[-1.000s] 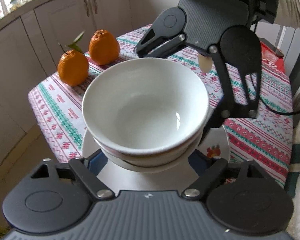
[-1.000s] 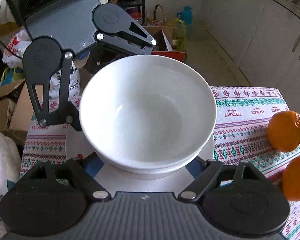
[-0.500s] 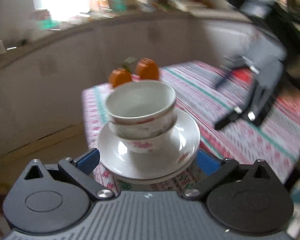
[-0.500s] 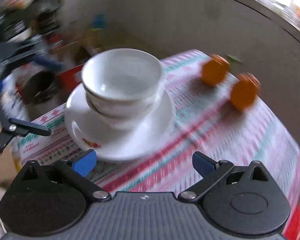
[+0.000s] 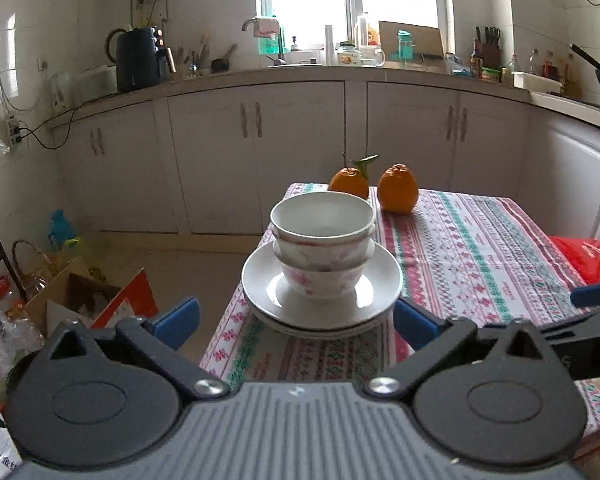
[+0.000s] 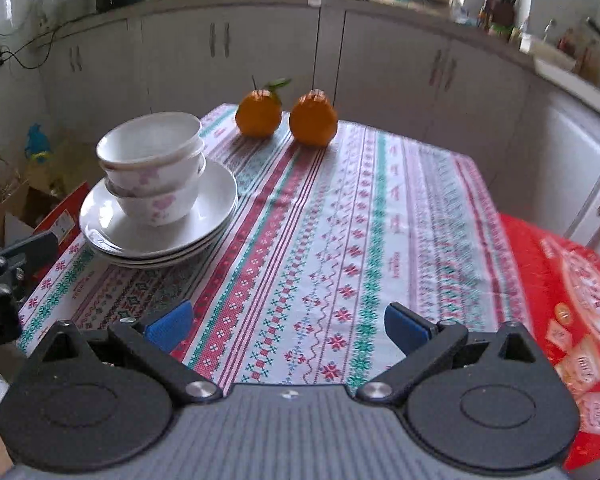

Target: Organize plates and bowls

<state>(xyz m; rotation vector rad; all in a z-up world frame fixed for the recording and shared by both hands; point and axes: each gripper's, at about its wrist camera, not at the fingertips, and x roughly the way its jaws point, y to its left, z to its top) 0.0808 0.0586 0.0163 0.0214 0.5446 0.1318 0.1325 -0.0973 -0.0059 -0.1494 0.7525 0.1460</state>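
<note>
My left-wrist camera looks level and forward along my left gripper (image 5: pixel 296 318) from just off the near-left corner of the table with the striped cross-stitch cloth (image 5: pixel 480 256), close to the stack of white ceramic bowls on white plates (image 5: pixel 322 248), facing the cupboards and window. My right-wrist camera sits above the table's near edge, tilted down over my right gripper (image 6: pixel 286 326), facing the same cupboards. Both share the stack (image 6: pixel 156 196), the two orange citrus fruits (image 5: pixel 396 188) (image 6: pixel 312 118) at the far edge, and the cloth (image 6: pixel 340 220).

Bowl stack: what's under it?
The bowl stack sits on stacked white plates, at least three rims showing, on the tablecloth. Plate centers are covered by the bowls.
</note>
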